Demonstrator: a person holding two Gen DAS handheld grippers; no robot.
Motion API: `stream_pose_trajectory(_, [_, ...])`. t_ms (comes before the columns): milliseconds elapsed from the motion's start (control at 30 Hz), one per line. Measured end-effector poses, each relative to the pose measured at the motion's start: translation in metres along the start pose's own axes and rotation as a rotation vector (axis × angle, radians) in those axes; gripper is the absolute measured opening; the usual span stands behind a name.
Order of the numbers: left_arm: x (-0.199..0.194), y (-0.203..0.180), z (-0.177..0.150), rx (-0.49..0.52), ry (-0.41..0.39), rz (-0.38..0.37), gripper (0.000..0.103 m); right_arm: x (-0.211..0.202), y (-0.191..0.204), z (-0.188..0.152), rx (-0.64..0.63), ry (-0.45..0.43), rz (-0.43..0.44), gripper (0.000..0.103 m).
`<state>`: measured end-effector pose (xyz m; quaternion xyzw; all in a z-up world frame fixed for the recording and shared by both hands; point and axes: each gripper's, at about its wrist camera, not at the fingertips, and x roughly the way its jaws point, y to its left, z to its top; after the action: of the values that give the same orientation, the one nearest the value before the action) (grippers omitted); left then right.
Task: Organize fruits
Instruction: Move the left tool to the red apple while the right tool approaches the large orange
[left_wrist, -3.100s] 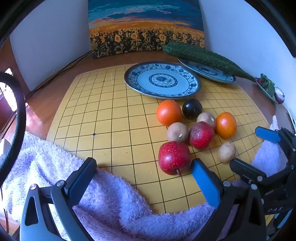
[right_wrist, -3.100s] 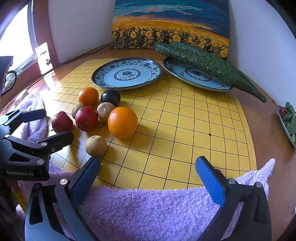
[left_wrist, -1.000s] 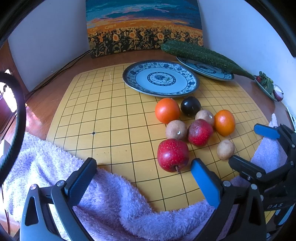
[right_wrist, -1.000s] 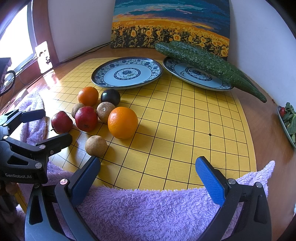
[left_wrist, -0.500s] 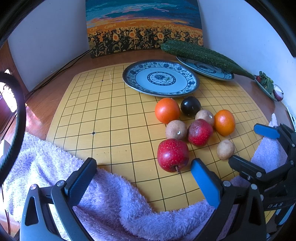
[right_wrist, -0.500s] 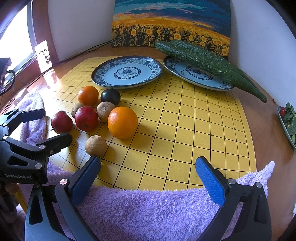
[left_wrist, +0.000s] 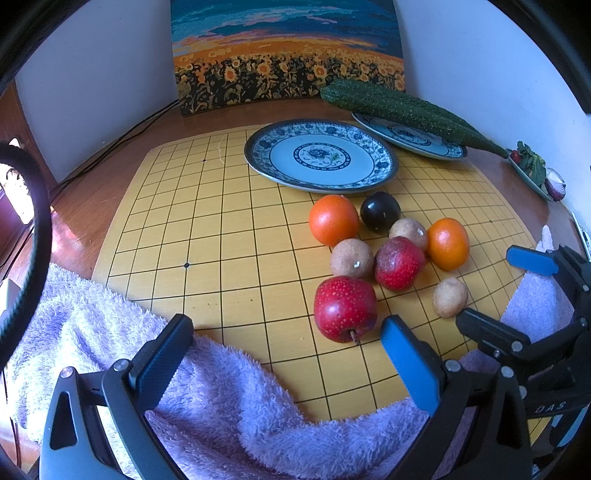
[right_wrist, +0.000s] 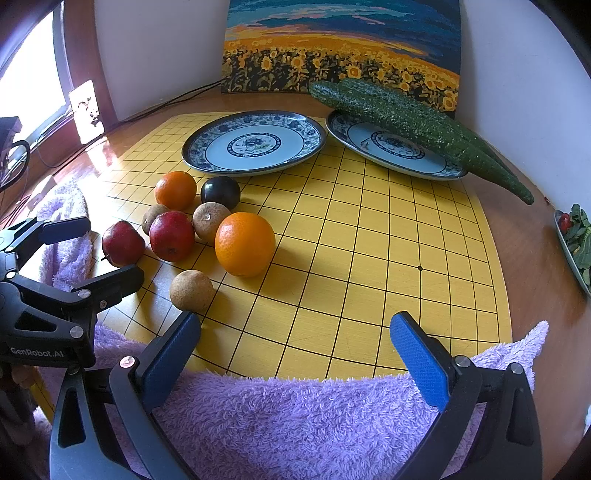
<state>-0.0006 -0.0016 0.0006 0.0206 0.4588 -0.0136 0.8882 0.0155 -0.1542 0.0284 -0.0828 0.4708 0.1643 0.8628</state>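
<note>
Over the towel (right_wrist: 295, 417) at the tabletop's near edge, both claws, left (left_wrist: 284, 354) and right (right_wrist: 295, 350), gape wide, fruits (left_wrist: 384, 254) untouched mid-board.

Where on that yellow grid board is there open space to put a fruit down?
The near blue-patterned plate is bare. Open yellow grid board stretches between the big orange, the purple towel and the far plate under the green cucumbers. It is crowded around the dark plum and red apples.
</note>
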Motion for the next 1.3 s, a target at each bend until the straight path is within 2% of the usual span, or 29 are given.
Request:
stream_pose_trajectory(333, [0.0, -0.001, 0.003, 0.014, 0.012, -0.002, 0.102, 0.001, 0.0, 0.002, -0.001, 0.009, 0.003, 0.103])
stream_pose_trajectory(800, [-0.015, -0.007, 0.003, 0.028, -0.013, -0.037, 0.092, -0.008, 0.003, 0.004, -0.027, 0.006, 0.044, 0.085])
stream_pose_trajectory(1167, [-0.013, -0.006, 0.003, 0.015, 0.0, -0.05, 0.074, -0.009, -0.003, 0.012, -0.007, -0.009, 0.06, 0.059])
stream_pose_trajectory(1300, [-0.012, -0.006, 0.006, 0.014, 0.011, -0.061, 0.071, -0.011, -0.001, 0.017, 0.004, -0.023, 0.083, 0.058])
